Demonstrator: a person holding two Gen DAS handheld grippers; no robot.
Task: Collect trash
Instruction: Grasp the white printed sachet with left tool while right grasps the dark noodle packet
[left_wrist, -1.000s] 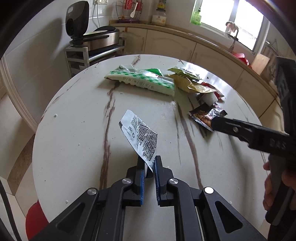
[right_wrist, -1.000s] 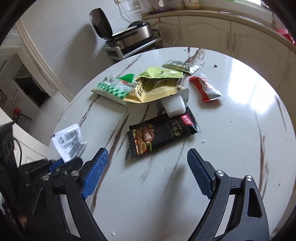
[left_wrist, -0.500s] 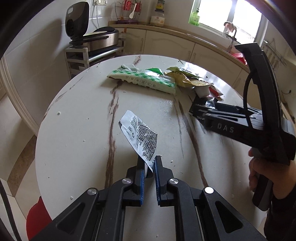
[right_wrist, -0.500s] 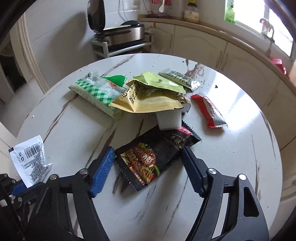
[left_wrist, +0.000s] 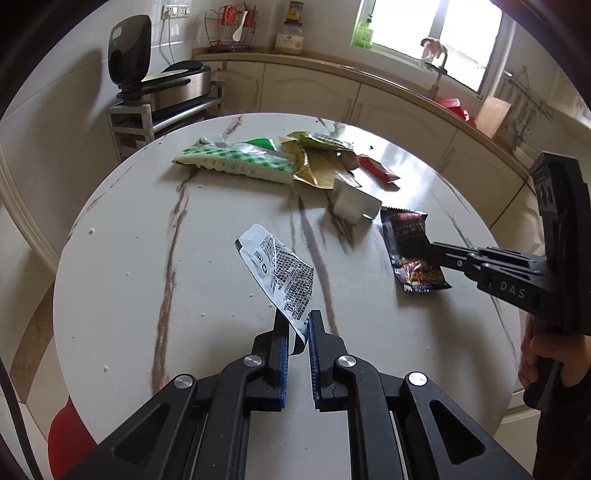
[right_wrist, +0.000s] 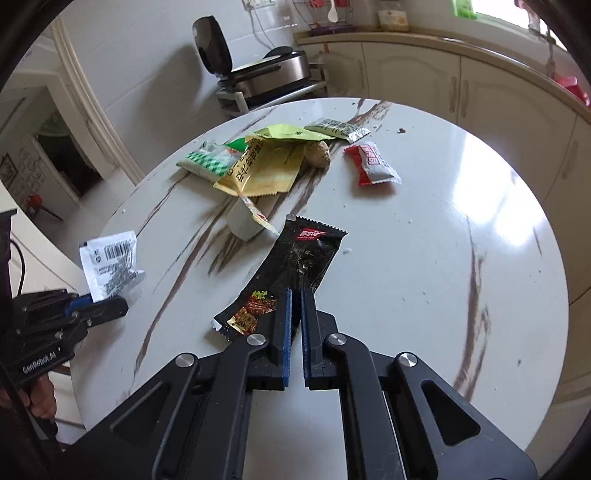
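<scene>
You are midway through the pick-up: your left gripper pinches the corner of a white printed sachet, which stands up and away from its tips, clear of the round table, while your right gripper has its pads pressed together on the near edge of a black snack wrapper that lies flat just ahead of its fingers. Judging by that, the step in hand is securing the second piece, and the next move calls for lifting the wrapper clear without letting the thin foil slip, then carrying both to wherever the trash goes; no bin shows in either view. Beyond the right gripper the rest of the litter waits: a yellow packet, a green checked bag, a red-and-white candy wrapper and a small white cup. The right wrist view shows a brownish lump beside the yellow packet, barely visible from the left. The left wrist view alone shows your hand on the right gripper's handle.
</scene>
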